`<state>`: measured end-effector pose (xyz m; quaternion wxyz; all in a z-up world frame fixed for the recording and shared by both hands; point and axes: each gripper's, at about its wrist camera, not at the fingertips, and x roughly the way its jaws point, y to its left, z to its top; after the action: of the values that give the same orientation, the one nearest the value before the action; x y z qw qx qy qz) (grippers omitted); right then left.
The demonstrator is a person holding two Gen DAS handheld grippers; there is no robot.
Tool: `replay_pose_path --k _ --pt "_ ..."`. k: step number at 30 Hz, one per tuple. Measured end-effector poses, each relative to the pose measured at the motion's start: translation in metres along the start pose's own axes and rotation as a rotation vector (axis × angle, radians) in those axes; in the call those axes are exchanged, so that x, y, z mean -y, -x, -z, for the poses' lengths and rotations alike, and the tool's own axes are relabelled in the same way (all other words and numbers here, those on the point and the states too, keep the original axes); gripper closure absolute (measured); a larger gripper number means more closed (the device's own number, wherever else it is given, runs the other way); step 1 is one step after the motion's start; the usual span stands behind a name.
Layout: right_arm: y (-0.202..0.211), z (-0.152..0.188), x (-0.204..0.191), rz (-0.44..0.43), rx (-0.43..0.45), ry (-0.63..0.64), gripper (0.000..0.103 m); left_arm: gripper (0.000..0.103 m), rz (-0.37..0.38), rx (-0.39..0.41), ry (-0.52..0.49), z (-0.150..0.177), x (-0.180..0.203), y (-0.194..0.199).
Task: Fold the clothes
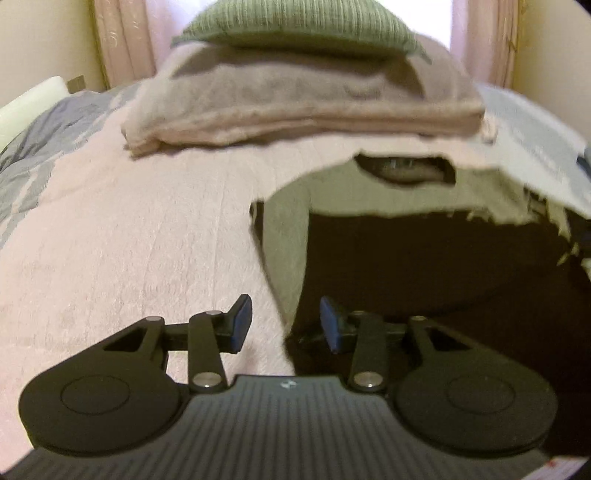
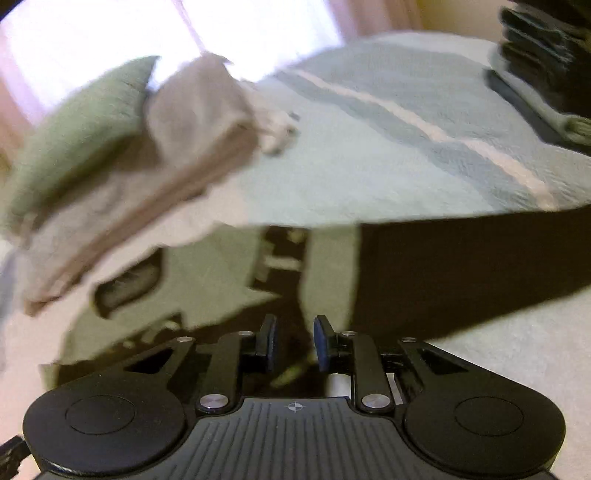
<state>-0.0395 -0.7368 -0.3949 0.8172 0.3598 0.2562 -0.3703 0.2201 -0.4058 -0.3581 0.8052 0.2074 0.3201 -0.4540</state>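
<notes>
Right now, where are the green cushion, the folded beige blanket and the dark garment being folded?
green cushion (image 1: 299, 27), left wrist view, middle of its ribbed top.
folded beige blanket (image 1: 295, 107), left wrist view, front of the folded layers.
dark garment (image 1: 424, 266), left wrist view, black middle panel.

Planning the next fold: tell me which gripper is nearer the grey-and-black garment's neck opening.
Probably the left gripper, though not clearly. It hovers over the garment's side edge, with the neck opening straight ahead. The right gripper sits over the dark fabric, the opening off to its left.
</notes>
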Motion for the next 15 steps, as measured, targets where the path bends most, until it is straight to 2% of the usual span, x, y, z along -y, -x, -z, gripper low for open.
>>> replay_pose_path --k 2,4,6,8,10,15 --pt "-0.02 0.003 0.004 -0.071 -0.067 -0.013 0.084 0.068 0.015 -0.009 -0.022 -0.003 0.014 -0.011" --pt "-0.041 0.006 0.018 -0.058 -0.142 -0.059 0.086 0.068 0.0 -0.105 -0.049 -0.005 0.032 -0.043" --pt "-0.031 -0.002 0.035 -0.124 -0.143 -0.162 0.084 0.067 -0.036 -0.191 -0.02 -0.002 0.037 -0.071" --pt "-0.002 -0.012 0.055 -0.108 -0.095 -0.2 0.07 0.068 -0.036 -0.19 0.055 -0.009 0.033 -0.07" --pt "0.031 -0.018 0.091 -0.102 -0.026 -0.272 0.057 0.067 -0.023 -0.185 0.116 -0.014 0.029 -0.059" --pt "0.094 -0.011 0.217 0.074 0.096 -0.587 0.056 0.065 0.017 -0.21 0.258 -0.014 0.021 -0.024"
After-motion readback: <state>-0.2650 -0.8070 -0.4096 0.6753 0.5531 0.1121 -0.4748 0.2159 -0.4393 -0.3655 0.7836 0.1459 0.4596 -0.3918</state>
